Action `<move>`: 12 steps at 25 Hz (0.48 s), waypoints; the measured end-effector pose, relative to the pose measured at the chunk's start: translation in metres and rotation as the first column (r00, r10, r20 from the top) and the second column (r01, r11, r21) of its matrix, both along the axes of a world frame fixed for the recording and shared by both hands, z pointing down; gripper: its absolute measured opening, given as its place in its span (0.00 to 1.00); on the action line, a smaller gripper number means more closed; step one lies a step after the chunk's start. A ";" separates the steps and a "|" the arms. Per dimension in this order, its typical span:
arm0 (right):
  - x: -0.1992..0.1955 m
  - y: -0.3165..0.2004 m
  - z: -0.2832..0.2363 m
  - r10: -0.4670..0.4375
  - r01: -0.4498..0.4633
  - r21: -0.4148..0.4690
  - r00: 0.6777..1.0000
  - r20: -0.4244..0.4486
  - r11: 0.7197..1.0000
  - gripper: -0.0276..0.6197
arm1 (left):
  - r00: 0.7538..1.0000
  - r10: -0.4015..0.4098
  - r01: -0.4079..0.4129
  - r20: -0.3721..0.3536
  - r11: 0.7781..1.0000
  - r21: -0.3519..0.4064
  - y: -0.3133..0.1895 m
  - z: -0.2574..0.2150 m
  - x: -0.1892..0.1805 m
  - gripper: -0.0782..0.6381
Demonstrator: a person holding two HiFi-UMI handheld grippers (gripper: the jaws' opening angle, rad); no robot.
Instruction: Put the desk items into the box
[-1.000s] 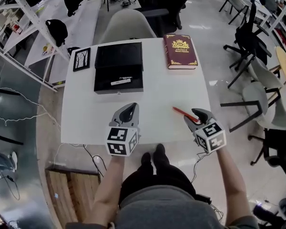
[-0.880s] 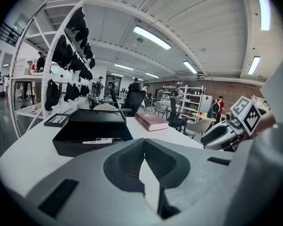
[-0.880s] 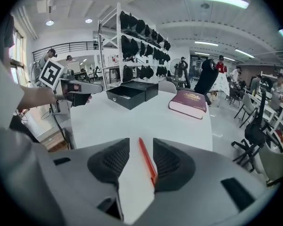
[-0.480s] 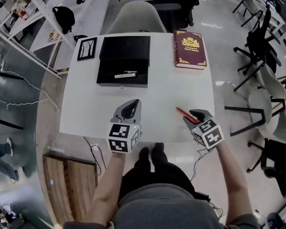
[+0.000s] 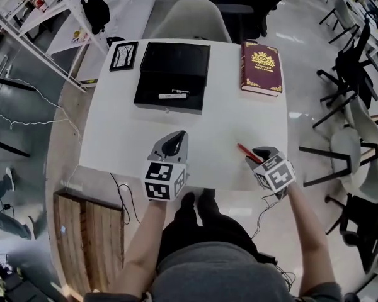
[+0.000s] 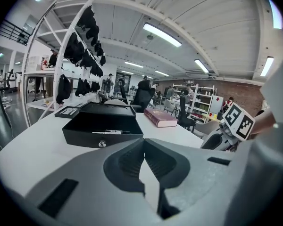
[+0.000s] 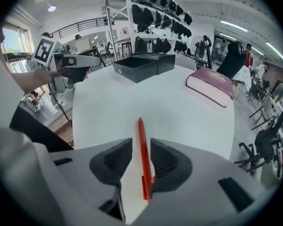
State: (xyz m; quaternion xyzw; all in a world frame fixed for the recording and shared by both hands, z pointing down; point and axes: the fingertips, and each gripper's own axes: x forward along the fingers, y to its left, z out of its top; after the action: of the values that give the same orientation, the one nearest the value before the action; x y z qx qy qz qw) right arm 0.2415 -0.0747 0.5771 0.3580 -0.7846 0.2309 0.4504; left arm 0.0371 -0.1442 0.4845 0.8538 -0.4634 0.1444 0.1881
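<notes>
The red pen (image 5: 246,151) lay near the front right corner of the surface (image 5: 208,131), between the fingers of the right gripper (image 7: 140,142). They had just been closing but had not yet clamped it, and a gap showed on one side. An uneven pinch could have rolled the thin pen off the nearby edge. The left gripper (image 6: 143,145) had its fingers pressed together, empty. The box (image 5: 167,107) sat open by the far edge.
</notes>
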 end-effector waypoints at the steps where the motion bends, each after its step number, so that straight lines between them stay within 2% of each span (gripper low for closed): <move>1: 0.001 0.000 0.002 -0.005 0.005 -0.009 1.000 -0.010 1.000 0.23 | 1.000 -0.004 0.004 -0.001 1.000 -0.001 0.000 0.000 -0.001 0.12; 12: -0.001 0.000 0.011 -0.043 0.039 -0.071 0.998 -0.054 0.997 0.20 | 0.999 -0.034 0.034 -0.002 0.999 -0.012 -0.001 0.004 -0.010 0.12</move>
State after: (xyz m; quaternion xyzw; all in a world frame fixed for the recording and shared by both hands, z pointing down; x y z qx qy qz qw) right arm 0.2400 -0.0751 0.5881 0.3322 -0.7706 0.2388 0.4887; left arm 0.0270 -0.1453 0.4883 0.8448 -0.4768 0.1431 0.1960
